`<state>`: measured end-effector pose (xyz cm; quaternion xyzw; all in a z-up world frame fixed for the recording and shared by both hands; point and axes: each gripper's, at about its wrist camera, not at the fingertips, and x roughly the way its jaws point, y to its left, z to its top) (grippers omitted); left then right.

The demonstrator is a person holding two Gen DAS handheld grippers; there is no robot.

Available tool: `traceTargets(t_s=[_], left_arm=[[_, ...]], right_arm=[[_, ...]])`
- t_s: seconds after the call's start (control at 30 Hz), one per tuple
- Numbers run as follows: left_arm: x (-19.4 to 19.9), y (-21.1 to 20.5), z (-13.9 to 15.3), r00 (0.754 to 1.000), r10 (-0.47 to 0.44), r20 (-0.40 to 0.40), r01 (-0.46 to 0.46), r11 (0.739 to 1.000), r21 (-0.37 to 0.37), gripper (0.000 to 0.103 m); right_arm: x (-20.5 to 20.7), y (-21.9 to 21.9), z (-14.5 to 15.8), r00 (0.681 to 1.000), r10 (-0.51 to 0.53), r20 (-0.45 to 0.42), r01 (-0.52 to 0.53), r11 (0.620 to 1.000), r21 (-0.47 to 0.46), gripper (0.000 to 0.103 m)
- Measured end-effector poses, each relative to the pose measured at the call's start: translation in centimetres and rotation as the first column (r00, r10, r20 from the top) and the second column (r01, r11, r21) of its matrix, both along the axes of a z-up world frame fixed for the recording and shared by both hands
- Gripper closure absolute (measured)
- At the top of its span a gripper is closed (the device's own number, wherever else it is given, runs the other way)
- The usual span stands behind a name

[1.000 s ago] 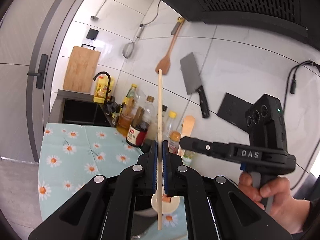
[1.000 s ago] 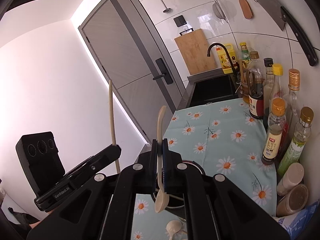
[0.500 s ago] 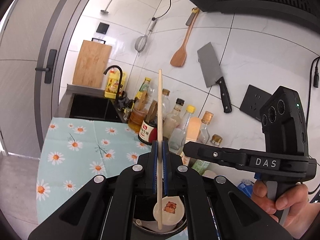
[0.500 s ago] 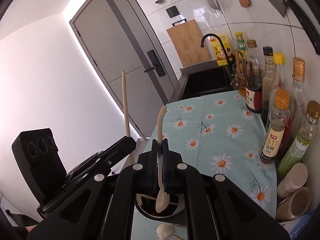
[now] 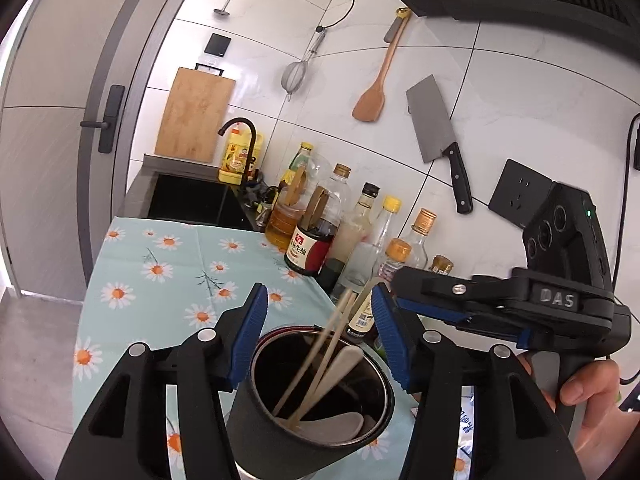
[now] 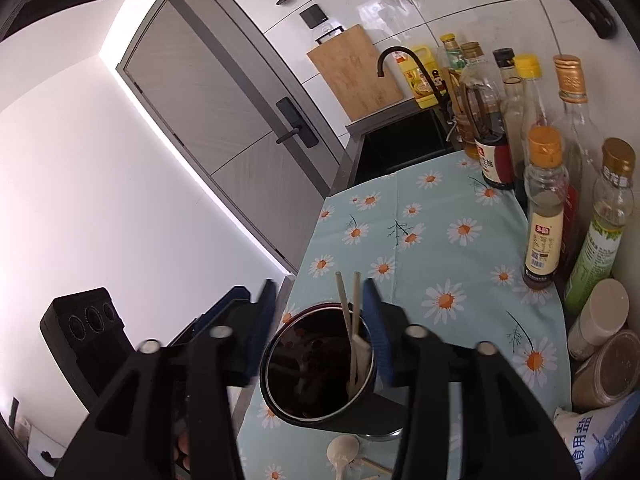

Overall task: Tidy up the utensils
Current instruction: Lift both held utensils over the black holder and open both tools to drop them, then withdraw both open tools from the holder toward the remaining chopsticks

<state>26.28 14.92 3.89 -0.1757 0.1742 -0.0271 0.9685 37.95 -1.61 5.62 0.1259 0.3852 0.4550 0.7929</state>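
1. Step in hand, as judged: release of utensils into the black holder cup (image 5: 316, 412), which stands on the daisy-print cloth (image 5: 160, 280) at the near end of the counter.
2. Left gripper (image 5: 318, 332): jaws opening. Nothing is pinched between the blue pads (image 5: 250, 332); 2 chopsticks (image 5: 320, 356) lean inside the cup, their tips passing through the gap without contact.
3. Right gripper (image 6: 320, 328): jaws opening, blurred by motion. No pad contact on any utensil is visible. The pale spoon (image 6: 360, 360) rests against the cup's right wall beside the chopsticks.
4. Let both pairs of jaws spread fully before any withdrawal, so that no pad drags a stick sideways.
5. Withdraw each gripper up and back along its own line. The chopstick tops stand above the rim and could be caught by a level sweep.
6. Keep the 2 grippers apart; they flank the same cup closely.
7. Avoid nudging the cup. It seems light, and the bottles (image 6: 544, 208) stand near on the right.
8. Remaining work, judged: a white spoon (image 6: 342, 452) and a further stick (image 6: 372, 466) lie on the cloth just in front of the cup.
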Motion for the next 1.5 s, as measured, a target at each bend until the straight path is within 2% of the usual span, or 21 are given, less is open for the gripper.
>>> traceTargets(t_s=[0.03,0.07,0.13,0.17,0.2,0.33,0.4,0.67,0.97,1.23,1.27,1.33,1.4,1.5], left_arm=[[-0.2,0.0,0.1,1.0,0.001,0.002,-0.001,1.0,0.002,0.051],[-0.5,0.0,0.3,1.0,0.006,0.0,-0.006,1.0,0.008,0.05],[-1.3,-0.1,0.7,1.0,0.014,0.003,-0.014,1.0,0.012,0.033],[-1.8,-0.1,0.9,1.0,0.016,0.011,-0.016,1.0,0.007,0.019],[-2.4,-0.1,1.2,1.0,0.022,0.019,-0.022,1.0,0.007,0.012],[-4.7,-0.3,2.1,0.999,0.028,0.024,-0.029,0.999,0.025,0.006],[-6.0,-0.5,2.3,0.999,0.041,0.007,-0.041,0.998,0.046,0.007],[-10.1,-1.5,1.1,0.996,-0.02,-0.092,0.028,0.995,0.094,0.007],[-13.4,-2.2,-2.0,0.967,-0.099,-0.234,0.127,0.986,0.107,0.007],[-14.7,-3.5,-4.4,0.921,-0.172,-0.349,0.22,0.97,0.104,0.008],[-14.7,-3.8,-4.8,0.913,-0.18,-0.367,0.232,0.967,0.102,0.012],[-14.5,-4.4,-5.6,0.894,-0.189,-0.407,0.254,0.961,0.111,0.019],[-14.2,-5.1,-6.3,0.873,-0.198,-0.446,0.275,0.955,0.115,0.029],[-13.8,-5.9,-7.3,0.841,-0.21,-0.499,0.305,0.945,0.116,0.035]], right_arm=[[-0.1,-0.3,0.1,1.0,-0.005,-0.003,0.006,1.0,0.006,0.042],[-0.3,-0.6,0.2,1.0,-0.013,-0.004,0.013,1.0,0.008,0.036],[-0.9,-1.5,0.5,1.0,-0.019,-0.002,0.02,0.999,0.029,0.024],[-1.2,-1.9,0.7,1.0,-0.022,0.004,0.022,0.999,0.034,0.015],[-1.7,-2.4,1.1,0.999,-0.033,0.022,0.032,0.999,0.03,0.006],[-3.9,-3.7,2.4,0.995,-0.038,0.09,0.038,0.999,0.007,0.005],[-5.2,-4.4,2.8,0.992,-0.035,0.125,0.037,0.999,-0.013,0.005],[-10.5,-6.4,2.6,0.98,0.038,0.196,-0.015,0.993,-0.121,0.005],[-14.1,-7.7,-1.5,0.99,0.089,0.11,-0.059,0.966,-0.253,0.005],[-17.4,-7.4,-3.9,0.973,0.21,0.095,-0.165,0.921,-0.354,0.005],[-17.6,-7.3,-4.3,0.967,0.234,0.097,-0.184,0.911,-0.369,0.005],[-18.1,-7.0,-4.9,0.954,0.283,0.097,-0.223,0.89,-0.398,0.009],[-18.5,-6.7,-5.7,0.936,0.34,0.094,-0.269,0.86,-0.434,0.022],[-18.8,-6.0,-6.7,0.903,0.42,0.092,-0.328,0.812,-0.482,0.033]])
